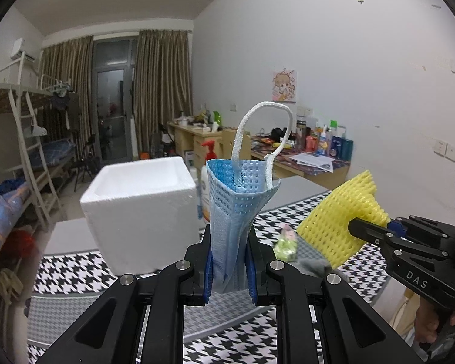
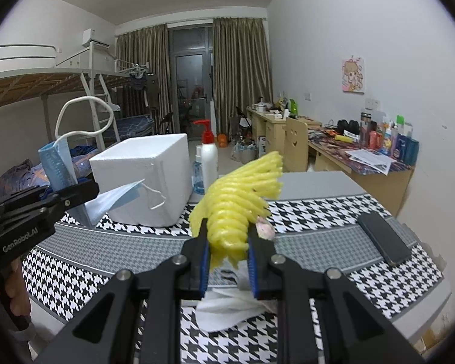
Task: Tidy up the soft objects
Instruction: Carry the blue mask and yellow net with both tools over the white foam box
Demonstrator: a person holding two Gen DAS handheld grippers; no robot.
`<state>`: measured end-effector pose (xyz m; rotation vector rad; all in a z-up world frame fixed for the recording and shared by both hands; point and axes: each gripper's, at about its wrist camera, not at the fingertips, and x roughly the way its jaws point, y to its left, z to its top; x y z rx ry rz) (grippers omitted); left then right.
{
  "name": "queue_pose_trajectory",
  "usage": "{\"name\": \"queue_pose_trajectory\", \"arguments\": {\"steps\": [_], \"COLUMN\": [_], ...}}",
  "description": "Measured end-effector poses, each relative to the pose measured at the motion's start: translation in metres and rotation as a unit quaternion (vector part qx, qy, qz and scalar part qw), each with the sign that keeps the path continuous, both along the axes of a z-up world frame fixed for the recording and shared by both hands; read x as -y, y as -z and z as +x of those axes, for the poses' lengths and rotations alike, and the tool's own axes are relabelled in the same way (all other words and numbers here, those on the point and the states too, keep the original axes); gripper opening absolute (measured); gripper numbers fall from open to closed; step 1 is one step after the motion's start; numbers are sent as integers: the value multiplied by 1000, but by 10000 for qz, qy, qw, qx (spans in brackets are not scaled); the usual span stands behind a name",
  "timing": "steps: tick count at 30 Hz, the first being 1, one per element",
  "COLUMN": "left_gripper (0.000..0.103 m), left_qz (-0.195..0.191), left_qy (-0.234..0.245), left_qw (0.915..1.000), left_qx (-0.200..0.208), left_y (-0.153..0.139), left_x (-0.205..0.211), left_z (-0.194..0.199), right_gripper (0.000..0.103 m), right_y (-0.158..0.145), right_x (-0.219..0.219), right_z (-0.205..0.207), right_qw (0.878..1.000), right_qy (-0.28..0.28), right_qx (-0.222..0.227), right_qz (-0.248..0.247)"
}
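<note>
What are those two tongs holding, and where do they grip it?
The left tongs pinch a blue face mask near its bunched lower end, ear loop up. The right tongs squeeze a yellow foam net sleeve at its lower end.

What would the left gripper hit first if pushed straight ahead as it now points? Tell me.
Probably the white foam box. The left gripper, shut on the blue face mask, aims just beside its right edge, so depth is uncertain.
</note>
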<state>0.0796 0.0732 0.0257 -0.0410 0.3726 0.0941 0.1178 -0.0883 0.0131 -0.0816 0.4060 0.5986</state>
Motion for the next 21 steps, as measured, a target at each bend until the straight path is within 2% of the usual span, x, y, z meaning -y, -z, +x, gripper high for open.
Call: {"name": "queue_pose_trajectory", "arguments": {"steps": [7, 21], "left_gripper": [19, 19], "left_qz": [30, 103], "left_qy": [-94, -318], "left_qw": [9999, 9991], "left_qx": [142, 256], "left_y": [-9, -18], "left_x": [-10, -25], "left_z": [1, 6], "right_gripper": [25, 25], "right_y": [-10, -25], "right_x": [-15, -34], "right_z": [2, 8], "right_qw": [9996, 9992], "right_qy": [-217, -359], "right_qx": [47, 137], "right_qz": [158, 85]}}
